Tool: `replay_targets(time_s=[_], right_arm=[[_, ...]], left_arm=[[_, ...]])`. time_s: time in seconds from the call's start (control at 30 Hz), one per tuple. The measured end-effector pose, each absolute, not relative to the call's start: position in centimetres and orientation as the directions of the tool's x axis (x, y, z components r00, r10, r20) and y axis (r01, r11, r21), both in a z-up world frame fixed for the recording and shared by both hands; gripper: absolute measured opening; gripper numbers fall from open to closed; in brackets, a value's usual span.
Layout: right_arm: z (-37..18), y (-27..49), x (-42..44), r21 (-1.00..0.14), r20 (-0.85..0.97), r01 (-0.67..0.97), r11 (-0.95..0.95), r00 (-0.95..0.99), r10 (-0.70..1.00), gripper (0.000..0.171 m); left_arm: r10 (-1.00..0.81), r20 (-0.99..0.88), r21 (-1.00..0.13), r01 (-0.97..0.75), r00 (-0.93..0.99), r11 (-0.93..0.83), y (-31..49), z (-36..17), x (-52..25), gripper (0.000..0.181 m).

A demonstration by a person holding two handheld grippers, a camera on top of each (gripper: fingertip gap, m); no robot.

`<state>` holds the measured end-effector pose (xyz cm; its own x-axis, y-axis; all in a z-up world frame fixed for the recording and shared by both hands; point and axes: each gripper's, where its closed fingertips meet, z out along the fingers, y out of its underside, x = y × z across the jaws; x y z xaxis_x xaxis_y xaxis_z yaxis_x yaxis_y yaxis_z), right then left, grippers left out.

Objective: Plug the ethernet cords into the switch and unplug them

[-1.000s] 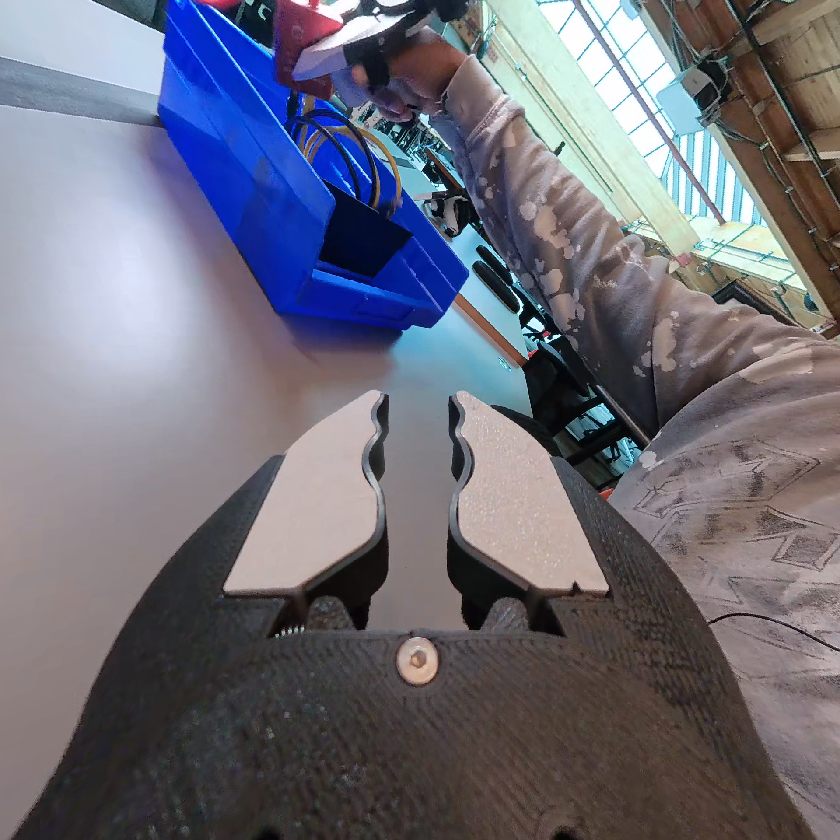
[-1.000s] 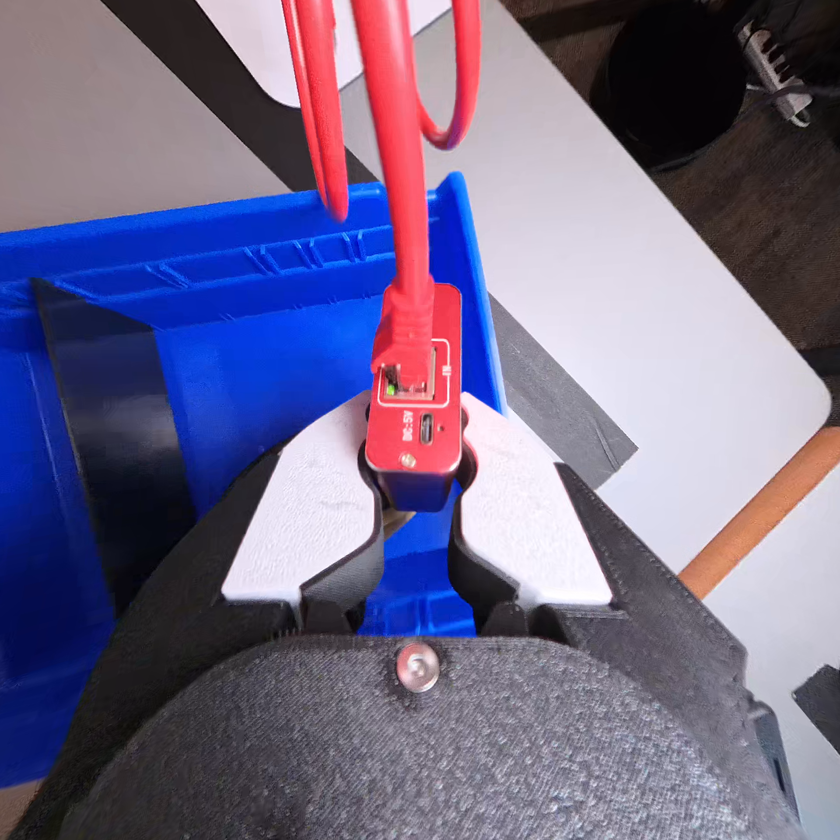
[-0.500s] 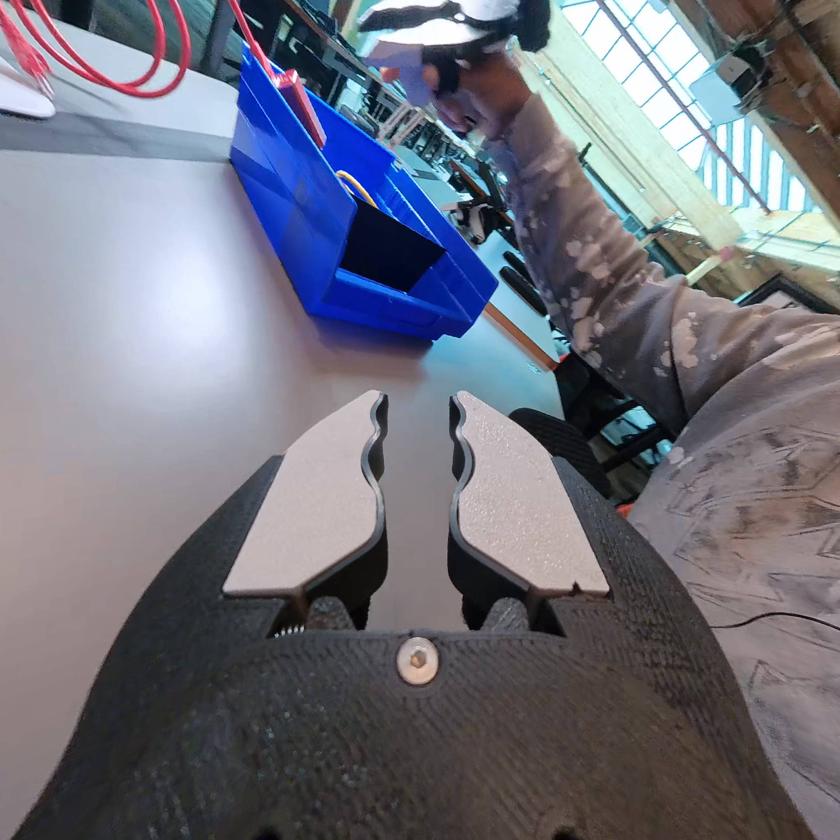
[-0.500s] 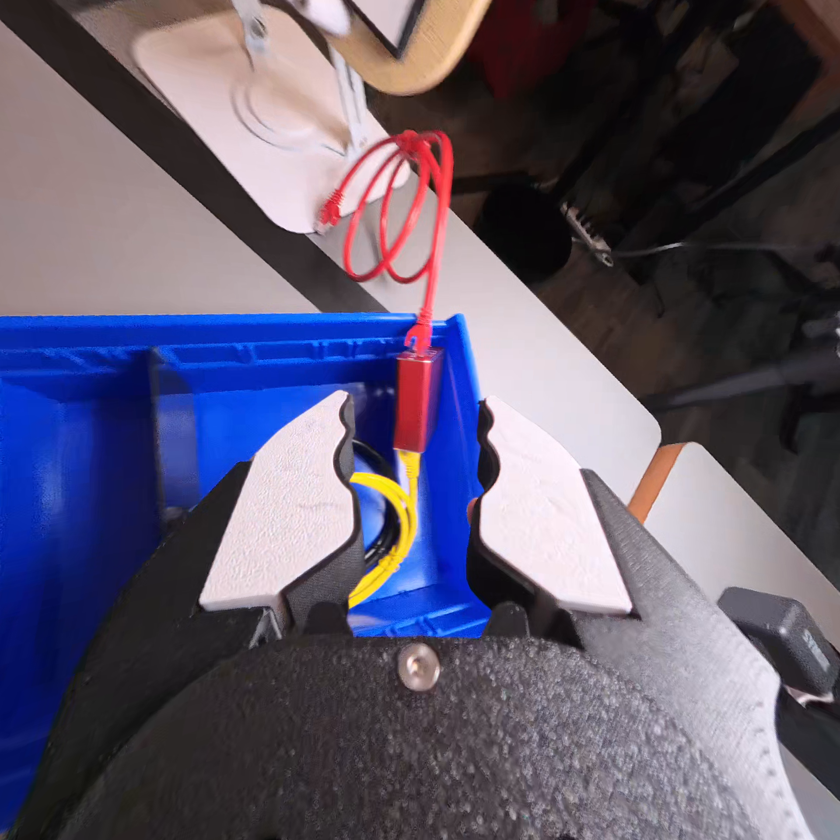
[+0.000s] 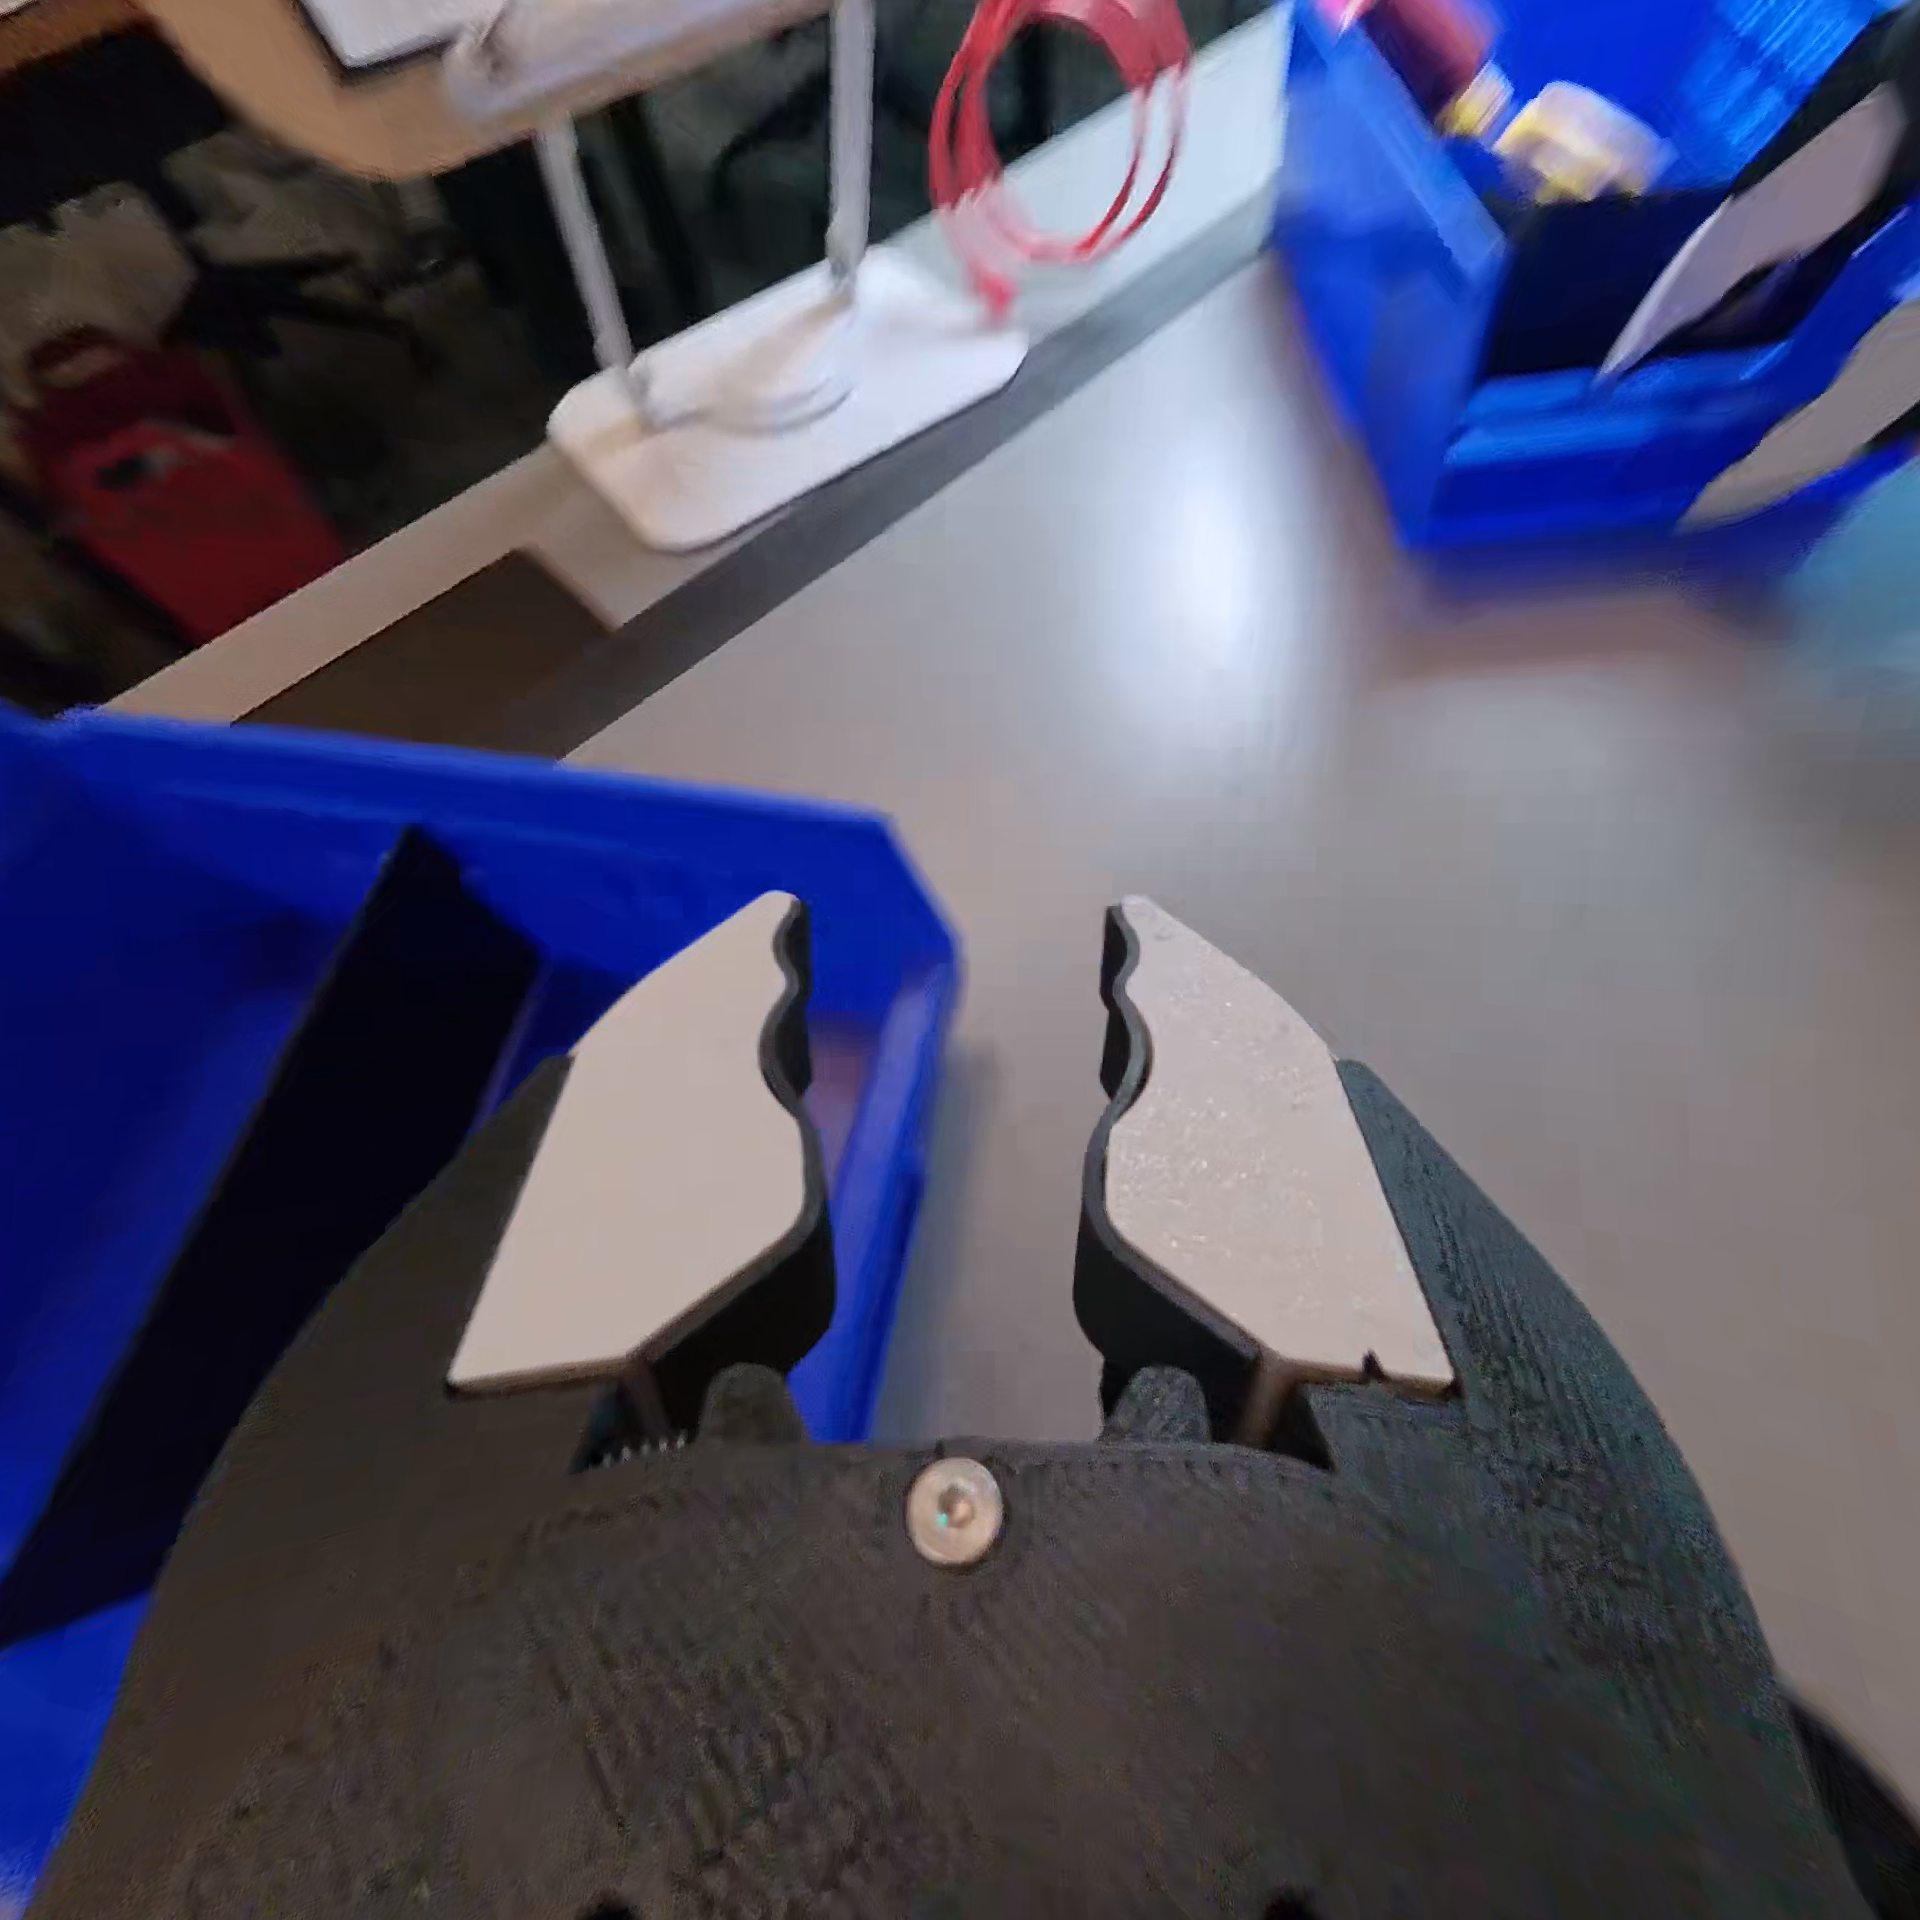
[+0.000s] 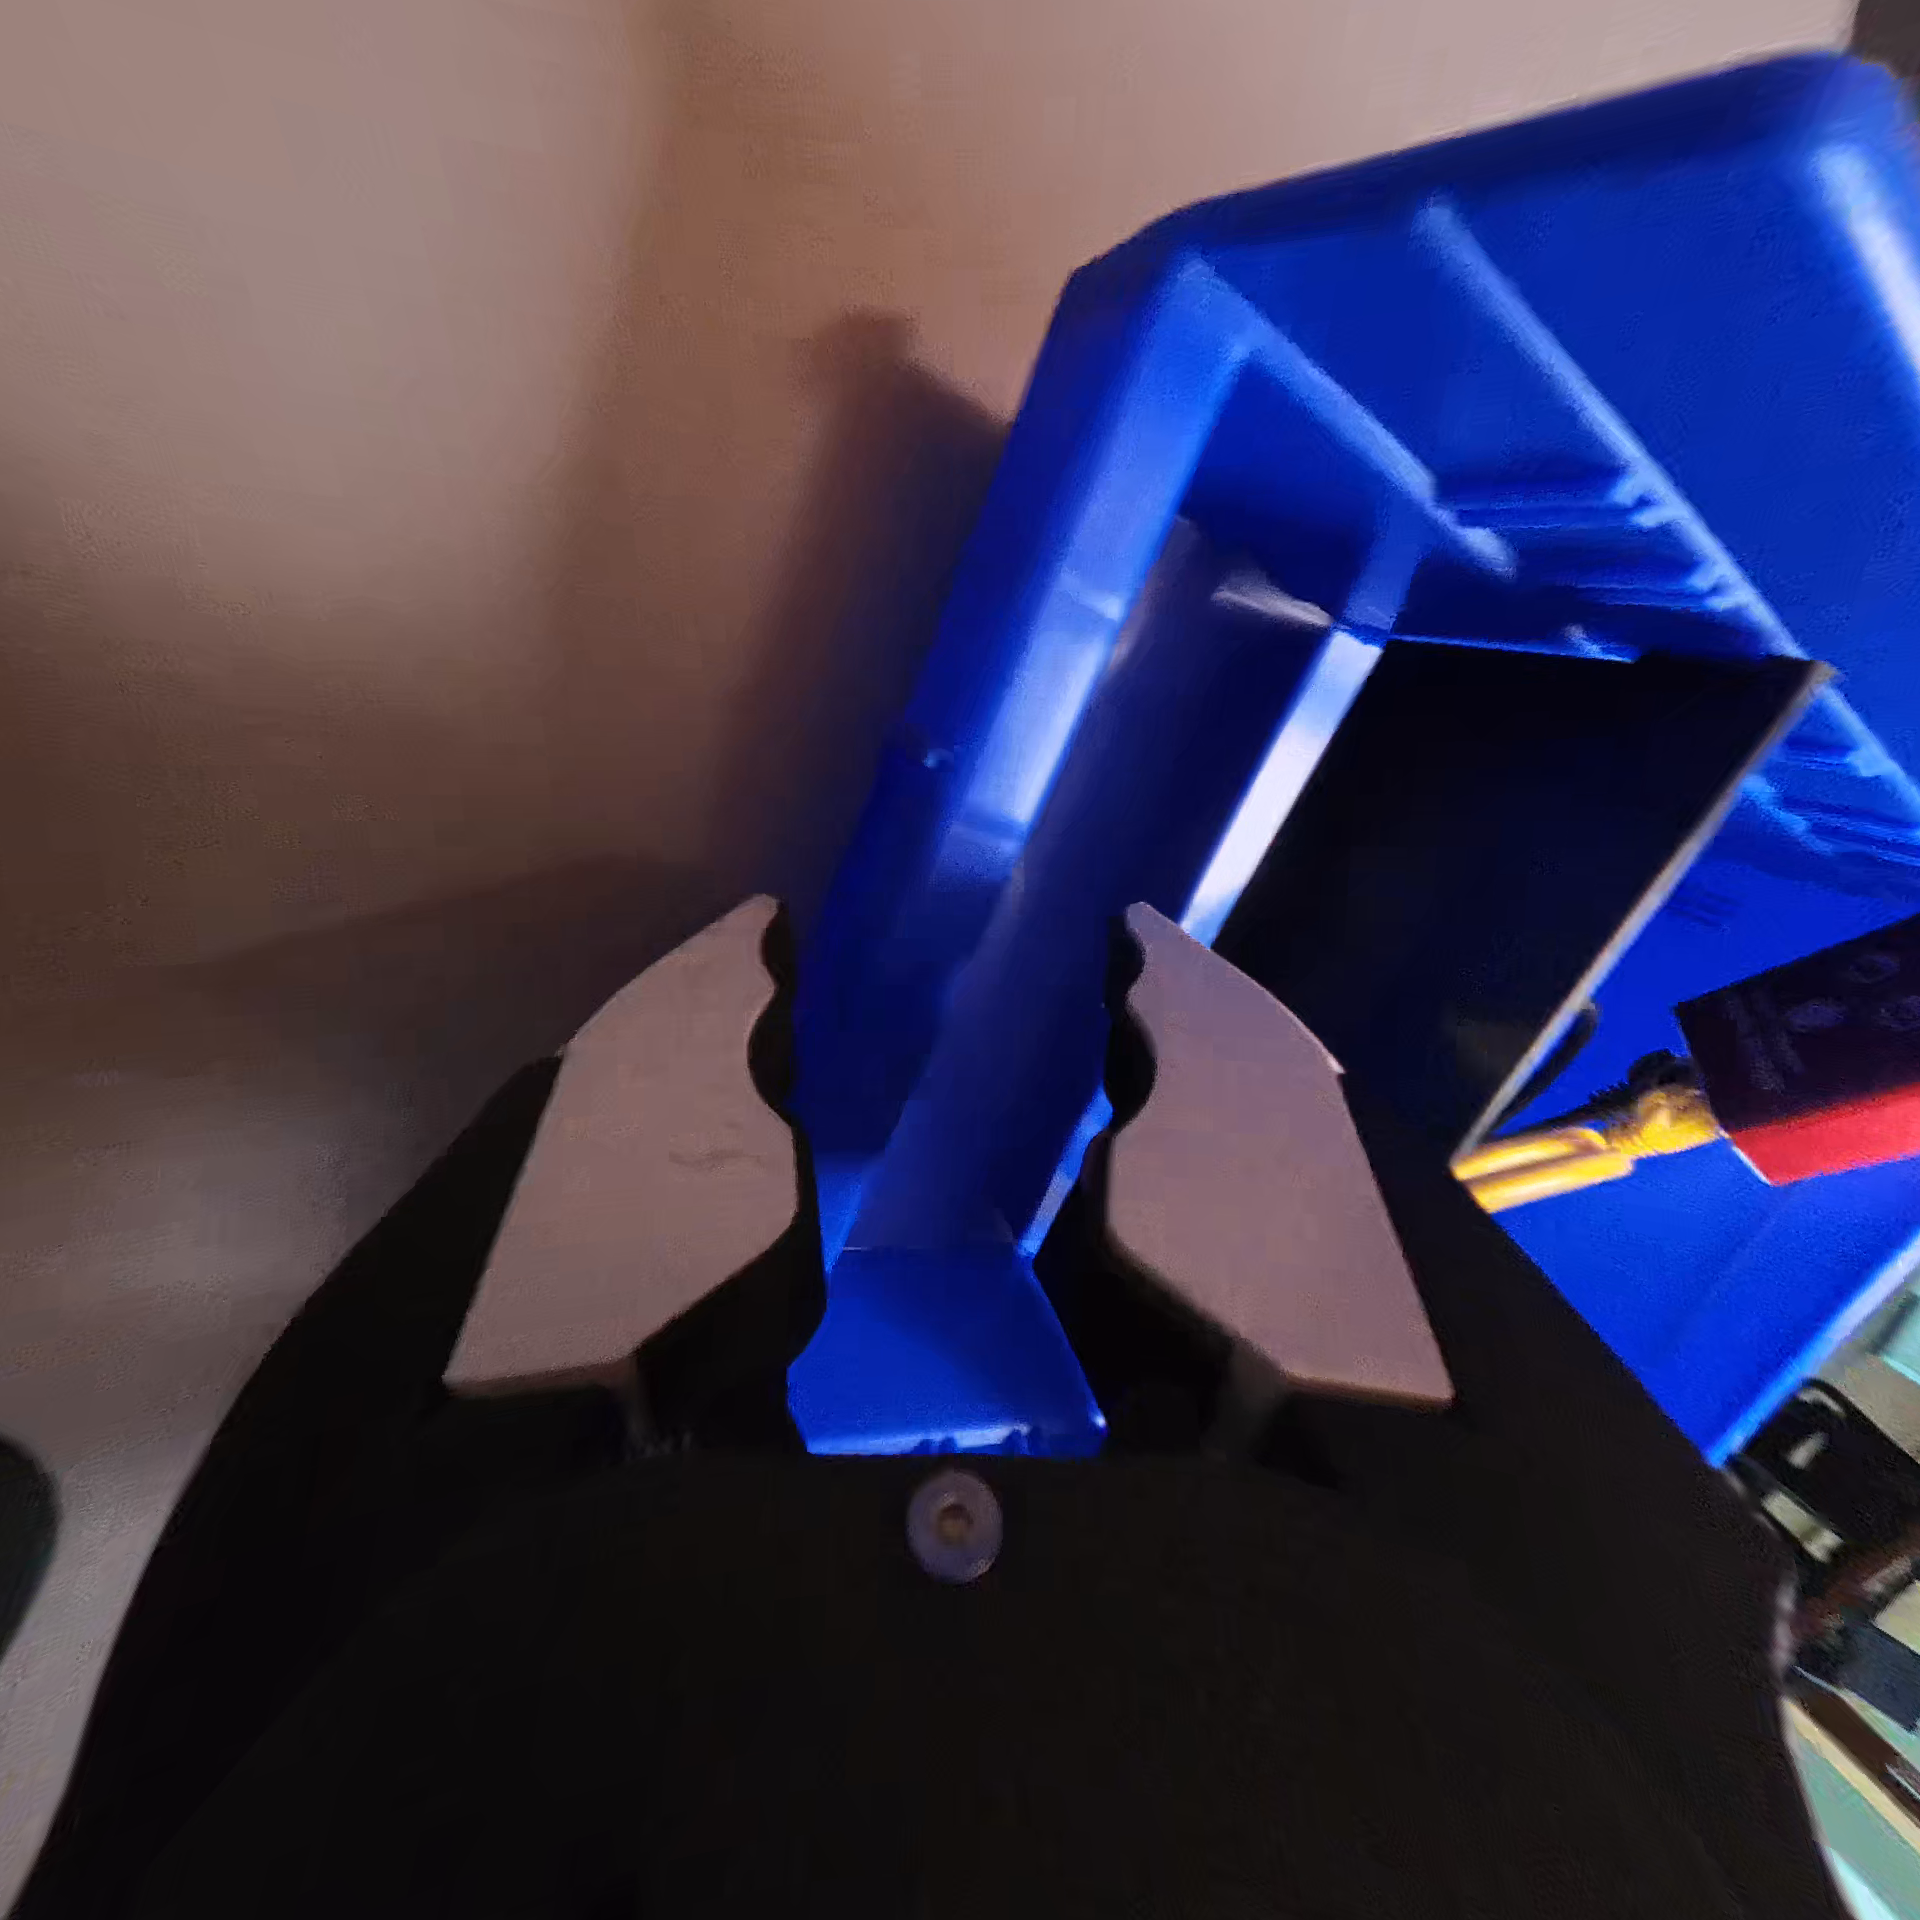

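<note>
In the right wrist view the red switch point(image 6: 1829, 1091) lies inside a blue bin point(image 6: 1195, 436) at the right edge. A yellow ethernet plug point(image 6: 1621, 1127) is in the switch's end, beside a black divider point(image 6: 1507, 883). My right gripper point(image 6: 951, 914) is open and empty, and the bin's front lip shows between its fingers. In the left wrist view my left gripper point(image 5: 951, 935) is open and empty above the table, at the corner of a second blue bin point(image 5: 260, 883). A red ethernet cord point(image 5: 1039, 156) loops beyond the far bin point(image 5: 1382, 260).
A white stand base point(image 5: 779, 436) sits on the far table behind a dark gap. The grey table top point(image 5: 1247, 779) stretches between the two bins. The right gripper's pale fingers point(image 5: 1766, 208) show blurred over the far bin. Both views are motion-blurred.
My right gripper let go of the red switch, which now lies in the bin, and swung to the bin's front lip. My left gripper opened wider and swung to a second blue bin.
</note>
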<state>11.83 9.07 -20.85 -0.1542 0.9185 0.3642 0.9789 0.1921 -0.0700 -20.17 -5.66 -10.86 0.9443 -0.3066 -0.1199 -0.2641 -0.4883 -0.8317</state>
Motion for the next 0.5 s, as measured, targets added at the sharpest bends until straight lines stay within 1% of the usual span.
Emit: replay_targets(time_s=[0.03,0.07,0.17,0.23,0.33,0.4,0.43,0.47,0.5], right_arm=[[-21.0,8.6,11.5,-0.081,0.325,0.978,0.193,-0.157,0.932,0.042],[-20.9,8.5,11.1,-0.09,0.323,0.968,0.236,-0.196,0.926,0.036],[-20.9,8.4,11.7,-0.032,0.361,0.945,0.326,-0.293,0.885,0.035],[-20.9,7.7,12.7,-0.029,0.349,0.943,0.331,-0.301,0.887,0.034],[-20.9,5.9,14.1,-0.05,0.35,0.934,0.355,-0.316,0.882,0.033],[-20.8,4.3,14.9,-0.045,0.366,0.92,0.39,-0.349,0.863,0.033],[-20.8,3.3,15.2,-0.043,0.375,0.909,0.414,-0.369,0.85,0.033],[-20.8,2.3,15.3,-0.047,0.386,0.899,0.435,-0.385,0.838,0.033],[-20.7,1.3,15.4,-0.055,0.398,0.891,0.451,-0.394,0.828,0.033]], left_arm=[[-0.289,-0.171,-0.787,-0.307,0.942,-0.535,-6.0,-11.8,-21.5,0.058],[-0.284,-0.212,-0.732,-0.345,0.935,-0.587,-6.5,-13.1,-22.8,0.063],[-0.334,-0.271,-0.546,-0.43,0.903,-0.719,-8.1,-17.6,-25.3,0.073],[-0.39,-0.309,-0.432,-0.493,0.868,-0.755,-9.1,-19.7,-26.1,0.074],[-0.466,-0.358,-0.299,-0.572,0.809,-0.764,-9.7,-21.5,-26.7,0.061],[-0.519,-0.377,-0.23,-0.62,0.767,-0.75,-9.8,-22.5,-26.8,0.044],[-0.533,-0.411,-0.209,-0.645,0.74,-0.735,-9.4,-22.6,-27.0,0.034],[-0.531,-0.452,-0.21,-0.664,0.717,-0.718,-8.8,-22.5,-27.1,0.03],[-0.534,-0.461,-0.212,-0.673,0.708,-0.709,-8.5,-22.5,-26.9,0.03]])
